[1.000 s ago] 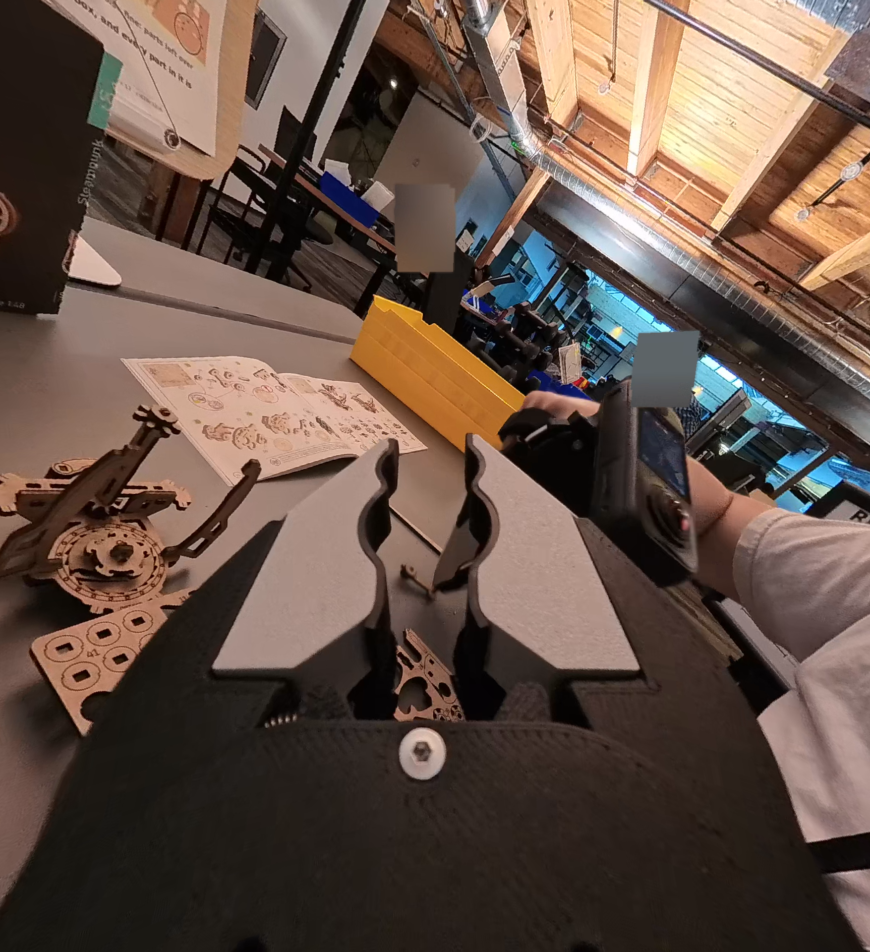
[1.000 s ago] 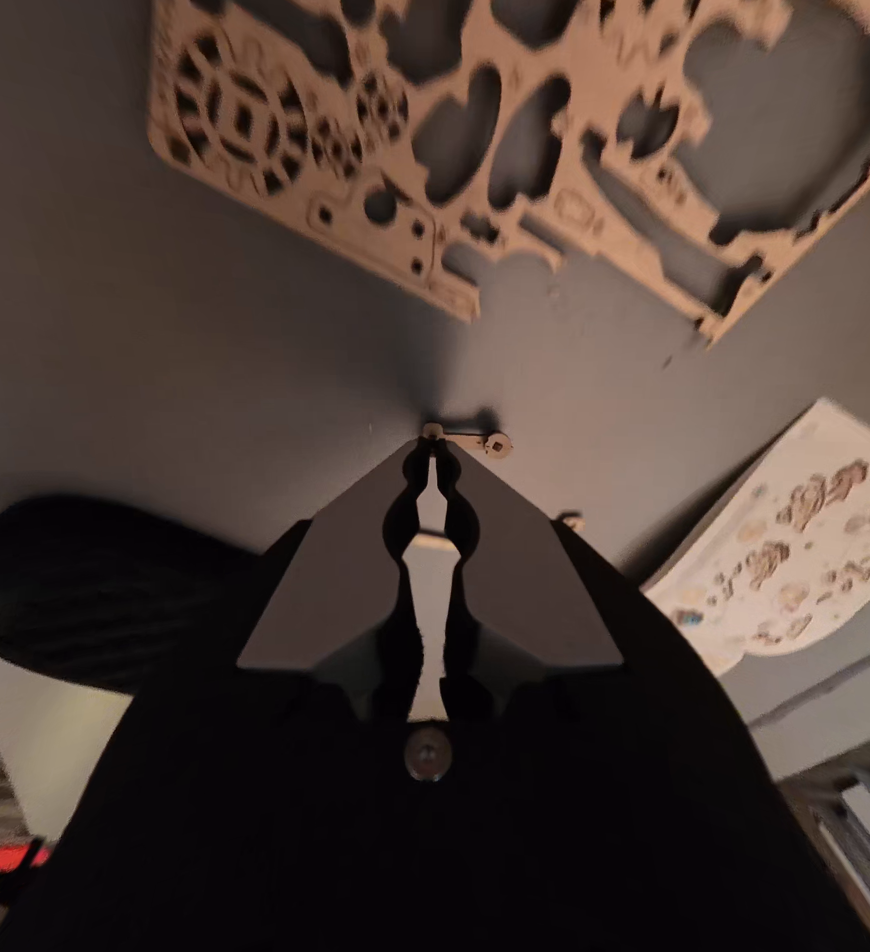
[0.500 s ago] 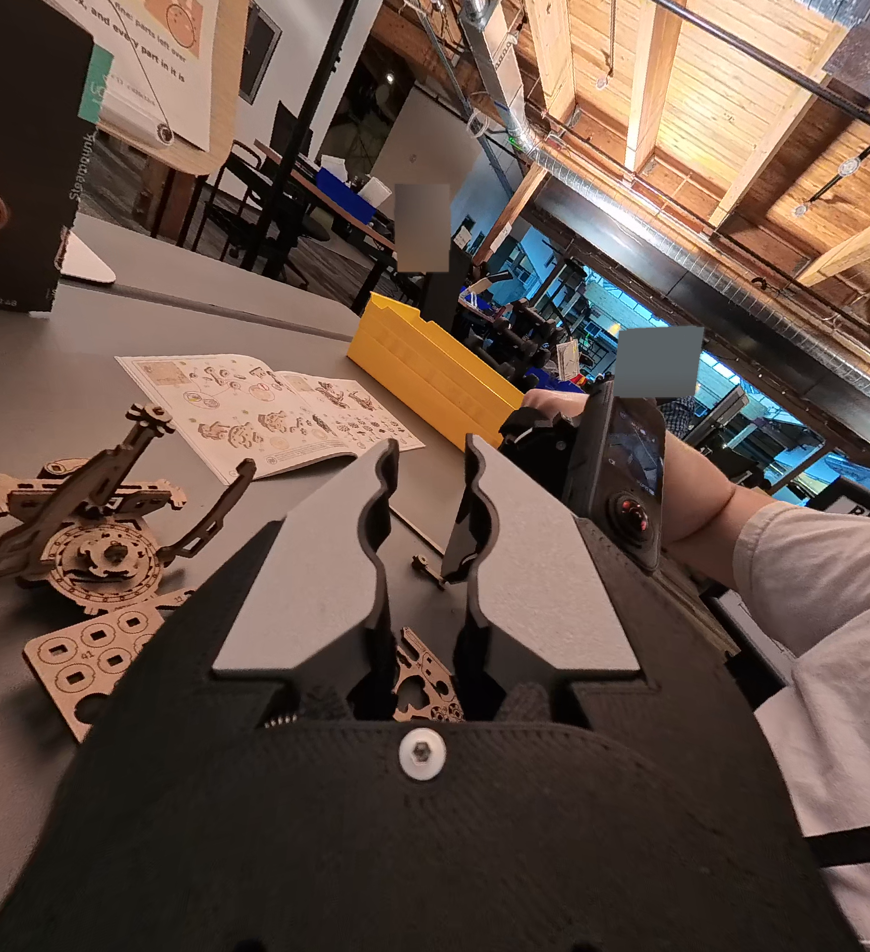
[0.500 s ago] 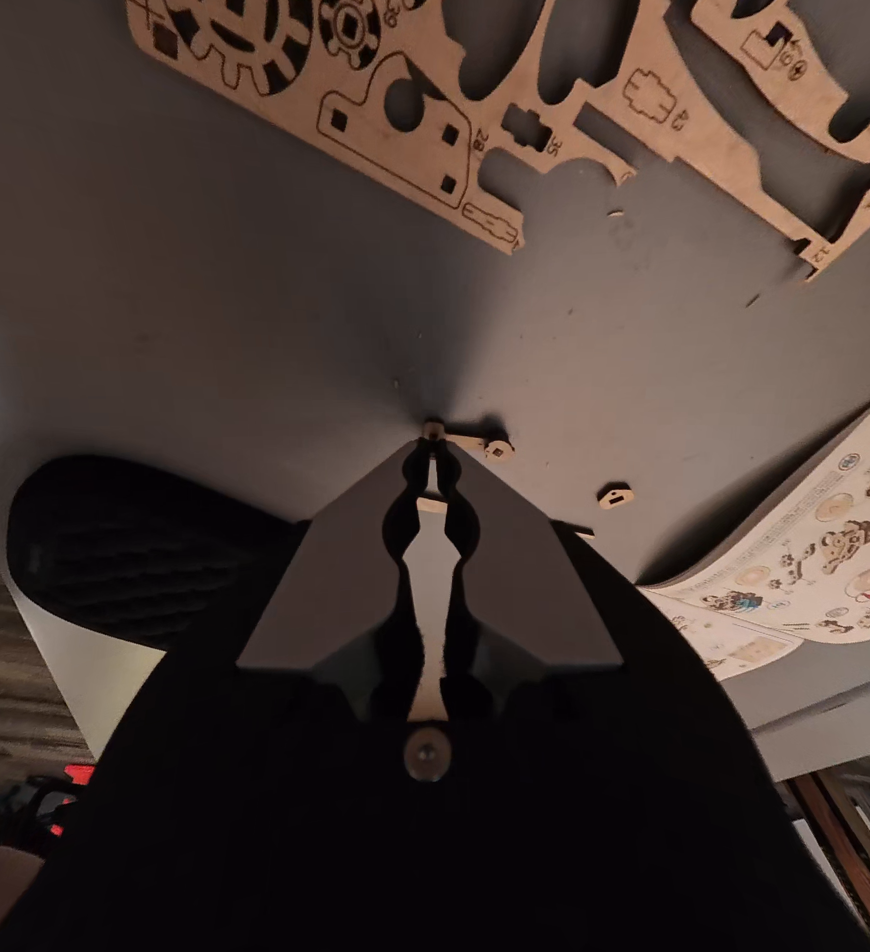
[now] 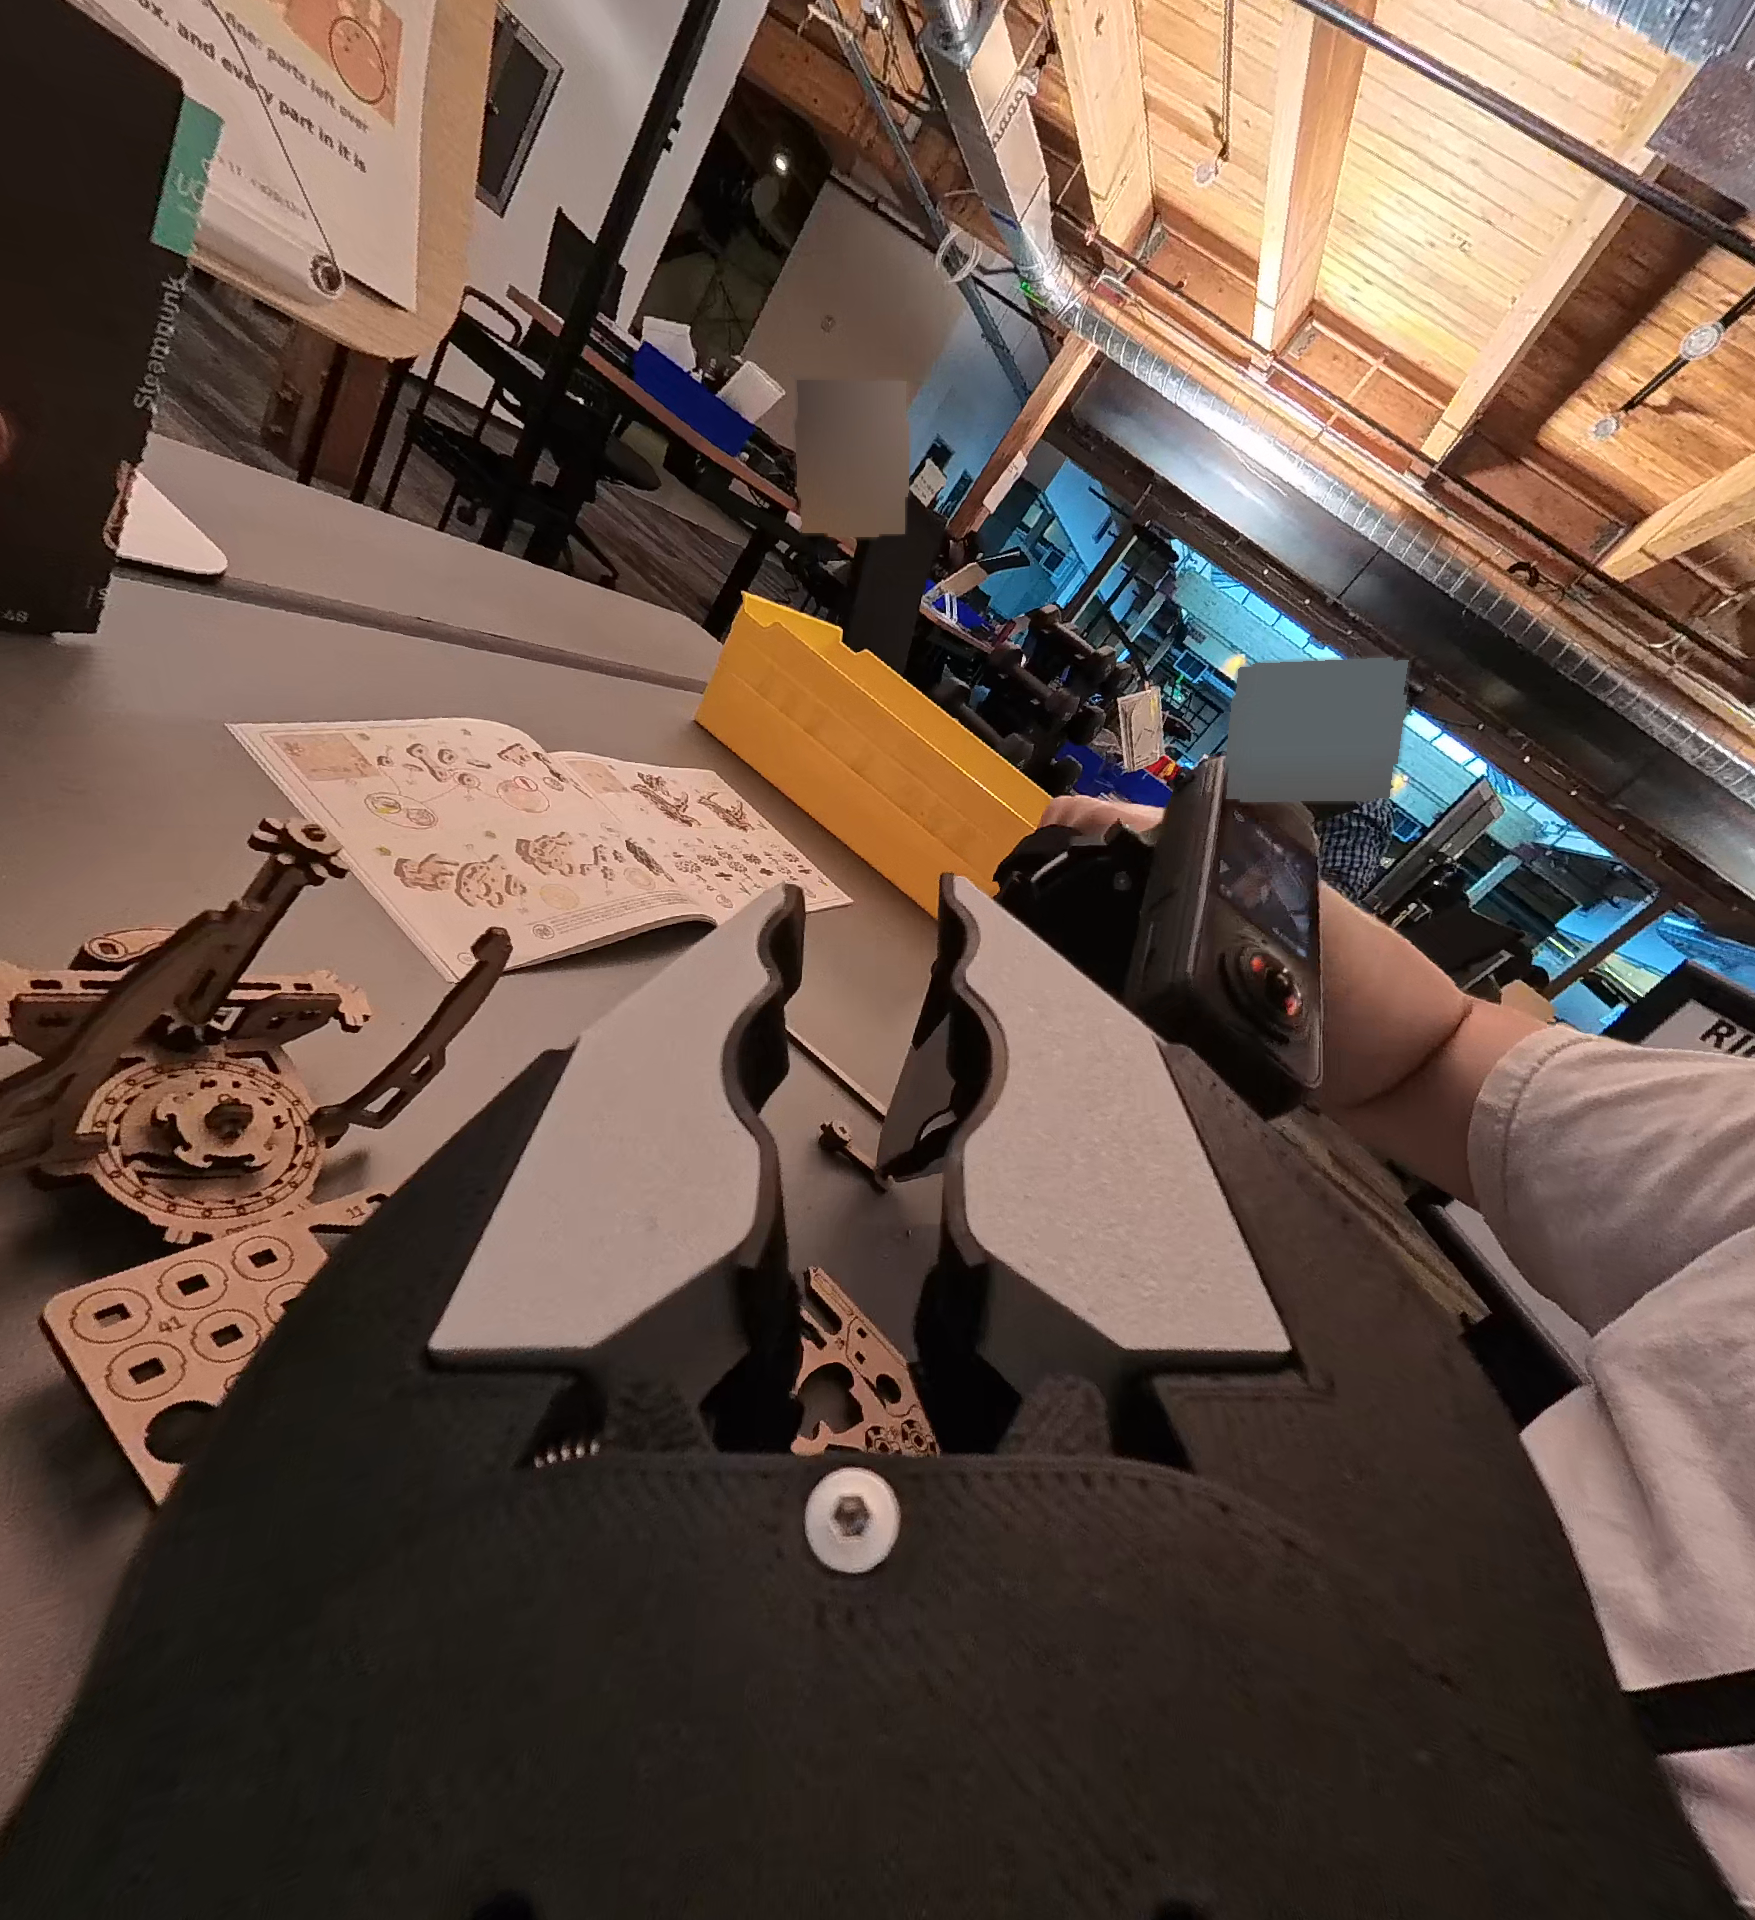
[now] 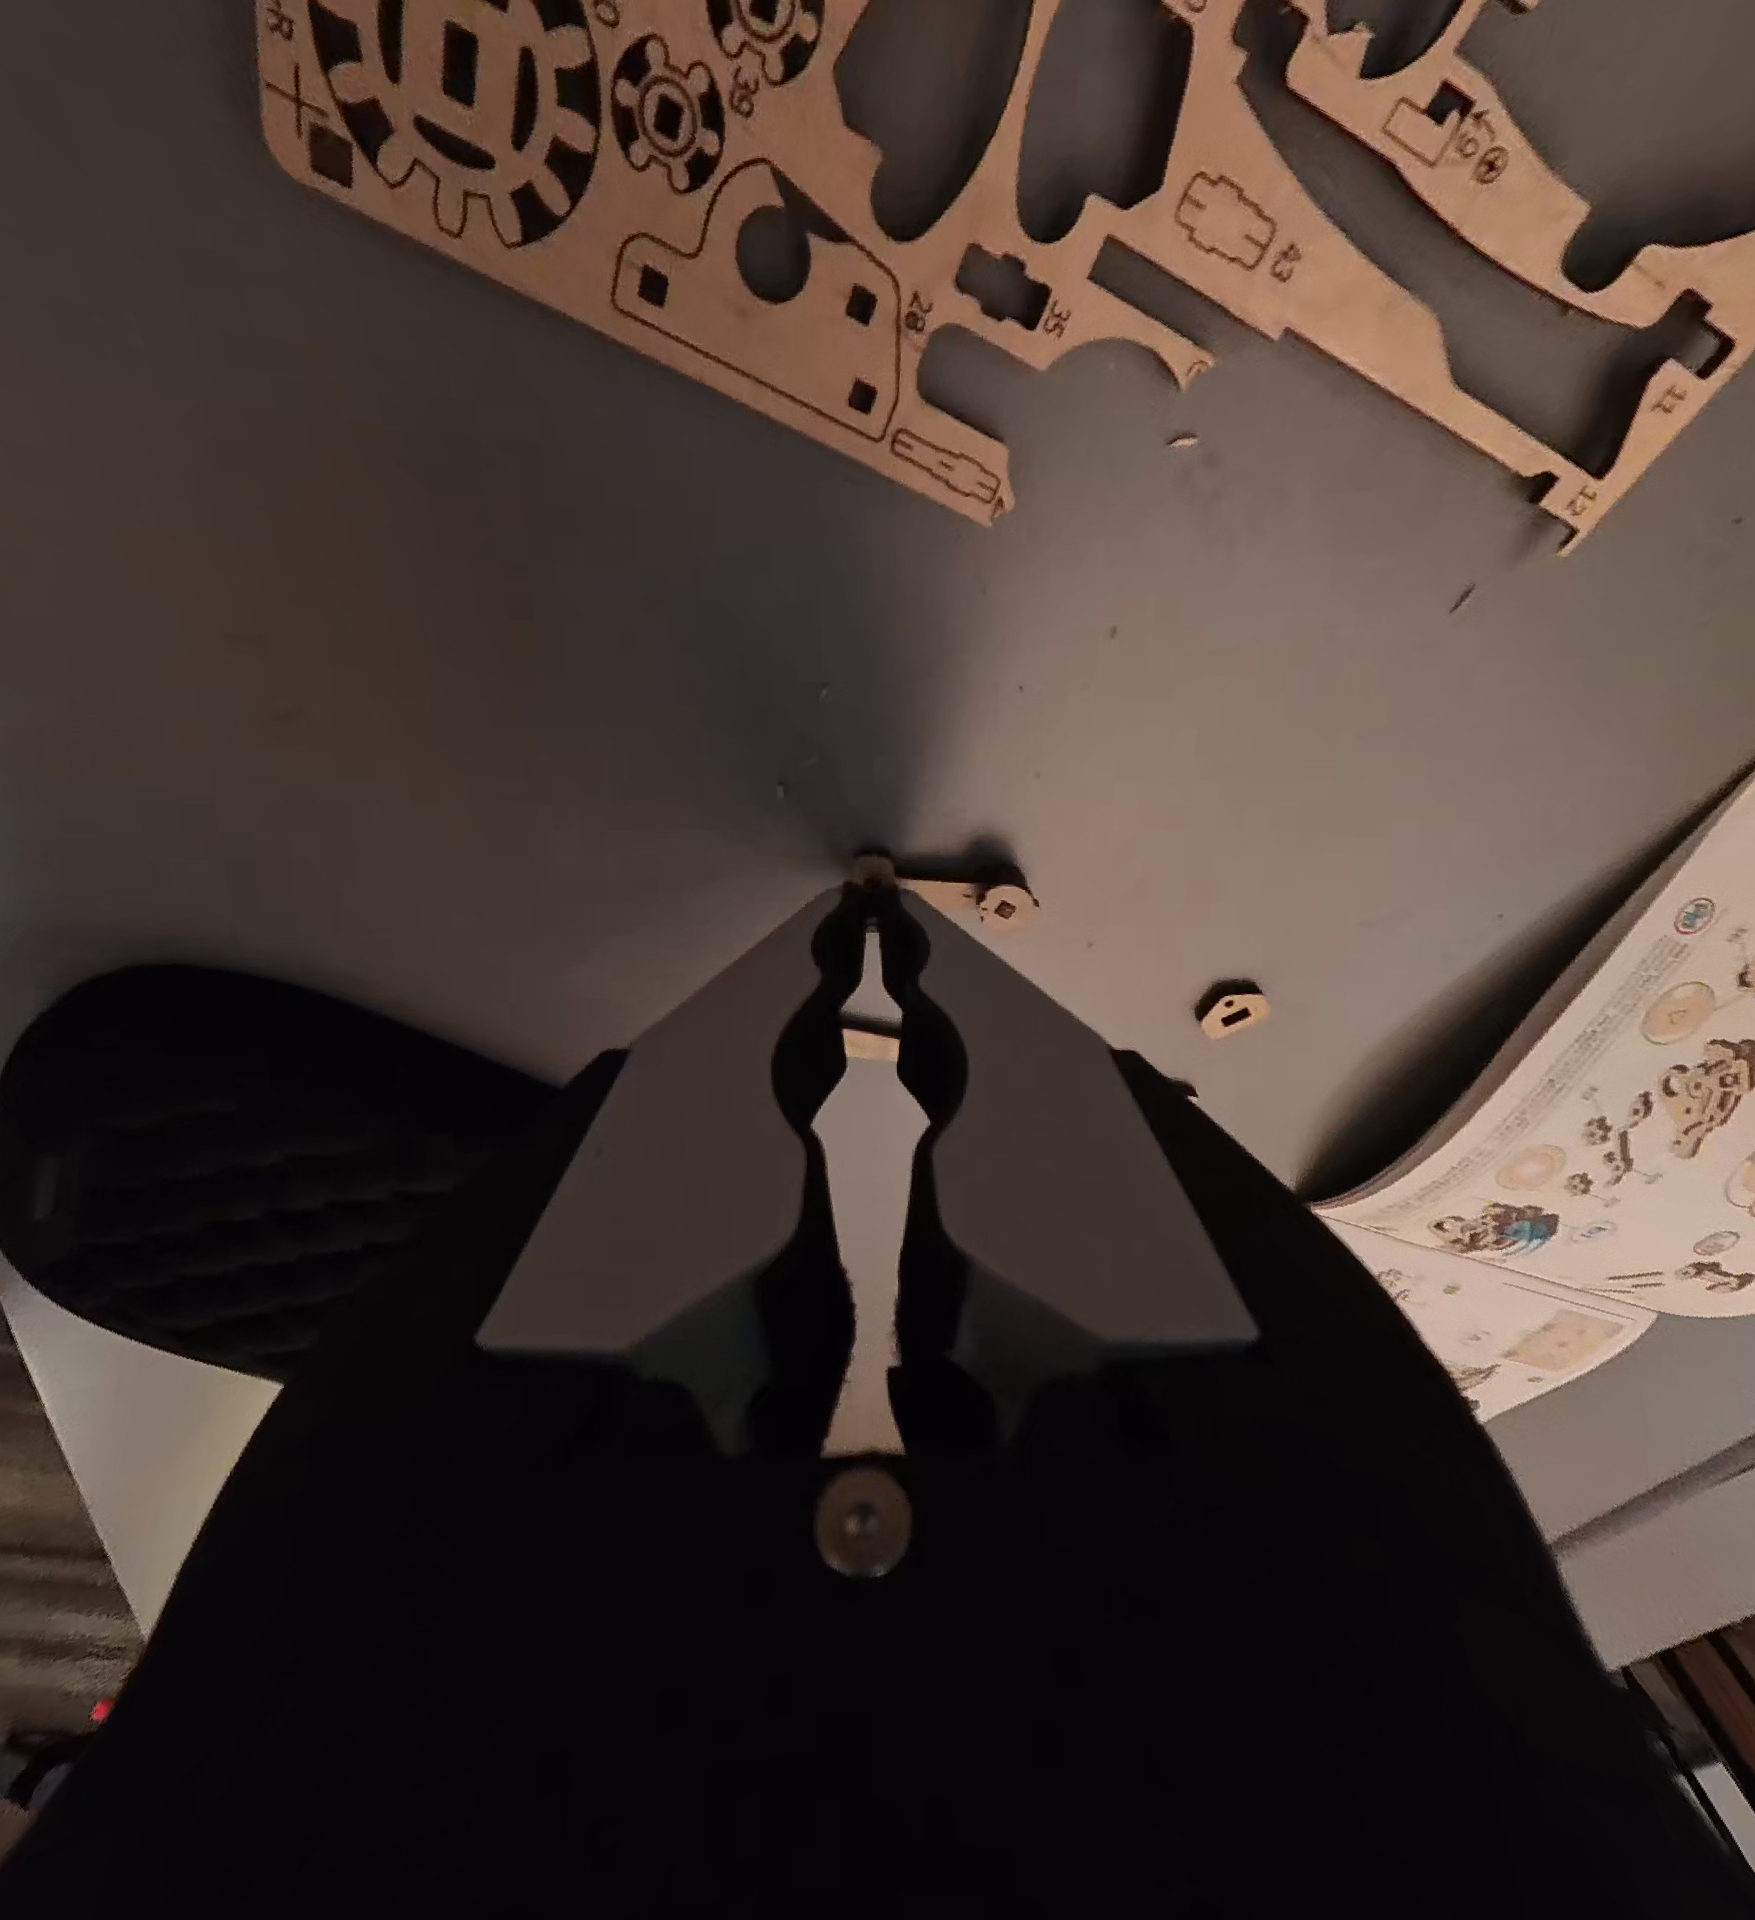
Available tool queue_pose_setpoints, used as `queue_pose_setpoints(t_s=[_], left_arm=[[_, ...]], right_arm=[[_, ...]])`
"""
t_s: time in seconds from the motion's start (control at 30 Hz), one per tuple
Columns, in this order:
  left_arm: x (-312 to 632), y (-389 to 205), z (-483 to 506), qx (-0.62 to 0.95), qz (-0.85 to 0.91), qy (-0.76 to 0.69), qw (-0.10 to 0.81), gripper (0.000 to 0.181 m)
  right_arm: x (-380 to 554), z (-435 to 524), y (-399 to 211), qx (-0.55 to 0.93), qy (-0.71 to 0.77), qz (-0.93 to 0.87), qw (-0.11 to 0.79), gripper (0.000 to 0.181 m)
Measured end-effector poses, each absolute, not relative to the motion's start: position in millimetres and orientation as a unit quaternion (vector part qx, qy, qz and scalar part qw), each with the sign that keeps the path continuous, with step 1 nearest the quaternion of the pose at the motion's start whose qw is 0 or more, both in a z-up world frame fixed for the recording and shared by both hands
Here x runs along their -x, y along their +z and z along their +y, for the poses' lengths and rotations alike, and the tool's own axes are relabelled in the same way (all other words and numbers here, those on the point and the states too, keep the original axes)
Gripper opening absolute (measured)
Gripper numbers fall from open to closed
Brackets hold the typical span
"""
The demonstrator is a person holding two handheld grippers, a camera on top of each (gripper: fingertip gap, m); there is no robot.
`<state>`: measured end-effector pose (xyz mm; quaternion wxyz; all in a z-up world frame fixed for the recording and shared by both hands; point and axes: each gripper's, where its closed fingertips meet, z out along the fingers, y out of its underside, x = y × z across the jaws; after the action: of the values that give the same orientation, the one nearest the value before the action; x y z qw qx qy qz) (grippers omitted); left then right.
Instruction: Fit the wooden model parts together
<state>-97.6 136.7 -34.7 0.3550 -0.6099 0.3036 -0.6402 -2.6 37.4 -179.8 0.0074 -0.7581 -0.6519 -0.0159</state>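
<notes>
right gripper (image 6: 871, 896), frame centre: clamped on small wooden lever (image 6: 946, 885), lifted for fitting; left gripper (image 5: 868, 1049) apart, empty, waiting.

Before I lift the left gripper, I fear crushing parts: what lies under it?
Under the left gripper lies a cut-out wooden sheet, seen through the finger gap on the grey table. The gripper body hides the rest.

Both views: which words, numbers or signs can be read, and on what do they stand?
I do not copy writing; here is where it stands.
Black box: white print.
Poster: large dark print.
Booklet: too small to read.
Wooden sheet: burnt-in part numbers.
Small sheet: one number.
</notes>
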Motion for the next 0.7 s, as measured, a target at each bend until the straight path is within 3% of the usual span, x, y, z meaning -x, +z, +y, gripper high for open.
queue_pose_setpoints(t_s=[0.03, 0.37, 0.43, 0.7], left_arm=[[98, -35, 137, 0.61, 0.305, -0.639, 0.356, 0.023], [95, -38, 136, 0.613, 0.307, -0.638, 0.35, 0.024], [94, -39, 136, 0.615, 0.309, -0.637, 0.347, 0.024], [94, -40, 137, 0.616, 0.307, -0.636, 0.348, 0.024]], right_arm=[[1, 36, -179, 0.76, -0.01, -0.65, 0.008, 0.001], [1, 41, -177, 0.807, 0.121, -0.568, 0.105, 0.002], [-1, 41, -176, 0.803, 0.115, -0.573, 0.119, 0.023], [4, 44, -159, 0.797, 0.176, -0.538, 0.211, 0.011]])
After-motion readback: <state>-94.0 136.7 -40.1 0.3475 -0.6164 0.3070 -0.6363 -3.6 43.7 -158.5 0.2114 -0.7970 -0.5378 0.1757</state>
